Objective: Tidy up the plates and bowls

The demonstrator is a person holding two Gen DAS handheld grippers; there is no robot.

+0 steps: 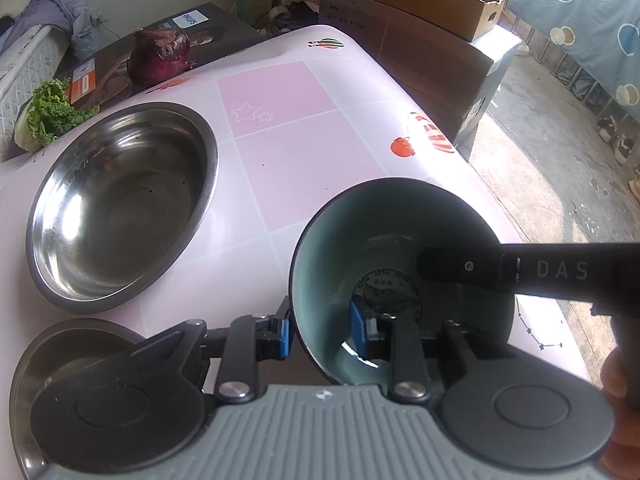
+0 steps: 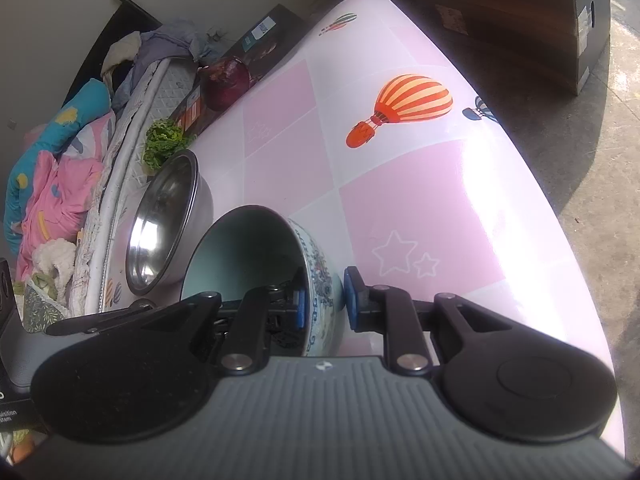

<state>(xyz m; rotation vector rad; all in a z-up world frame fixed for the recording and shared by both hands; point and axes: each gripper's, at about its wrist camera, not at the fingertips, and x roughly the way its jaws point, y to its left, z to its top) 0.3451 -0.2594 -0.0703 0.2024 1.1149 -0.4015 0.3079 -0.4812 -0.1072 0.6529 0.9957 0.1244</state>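
One ceramic bowl (image 1: 392,240), pale green inside with a dark rim and blue-and-white pattern outside, sits near the front edge of the table (image 1: 288,148), tipped on its side. Two grippers pinch its wall from different sides. The left gripper (image 1: 324,334) straddles the rim at the near left, one blue pad outside, the other inside, both pressed on the wall. The right gripper (image 2: 326,300) grips the wall the same way, its left pad inside the bowl and its right pad against the patterned outside; in the left wrist view its black finger reaches in over the right rim.

Two steel vessels share the table: a large steel basin (image 1: 124,208) stands upright just to the left of the ceramic bowl, and a smaller steel dish (image 1: 52,360) lies at the near left corner, partly hidden under the left gripper's body.

One red cabbage (image 1: 160,56) rests on a dark printed box (image 1: 192,32) at the table's far left, and one bunch of green lettuce (image 1: 52,112) lies beside the basin's far rim. The tablecloth is pink-and-white check with balloon prints.
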